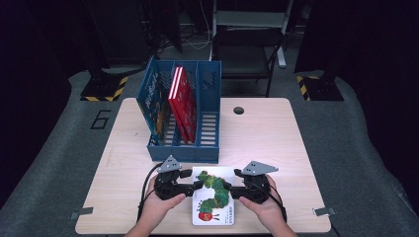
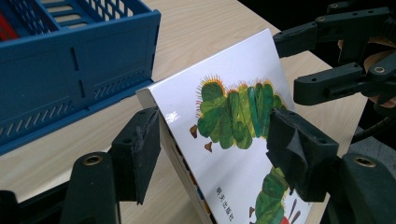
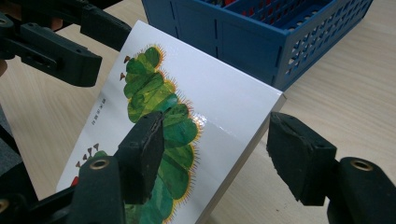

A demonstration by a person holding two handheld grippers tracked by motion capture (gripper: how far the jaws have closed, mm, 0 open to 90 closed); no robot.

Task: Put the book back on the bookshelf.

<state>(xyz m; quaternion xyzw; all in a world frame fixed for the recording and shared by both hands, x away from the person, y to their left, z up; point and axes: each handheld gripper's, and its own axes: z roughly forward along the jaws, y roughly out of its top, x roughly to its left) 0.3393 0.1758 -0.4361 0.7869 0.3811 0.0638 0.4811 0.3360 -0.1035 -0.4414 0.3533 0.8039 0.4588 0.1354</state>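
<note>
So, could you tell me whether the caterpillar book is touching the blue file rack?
Apart. The right gripper view shows bare tabletop between the book's far edge and the rack's front wall; the high view shows the same gap.

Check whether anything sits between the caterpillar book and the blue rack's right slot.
Nothing visible does. Only bare table lies between the caterpillar book and the blue rack. Its right compartment looks empty; the red books stand in the middle one.

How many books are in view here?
3 at least: the caterpillar book at the table's near edge, a blue book in the blue rack's left slot, a red one in its middle slot; more may be hidden.
</note>
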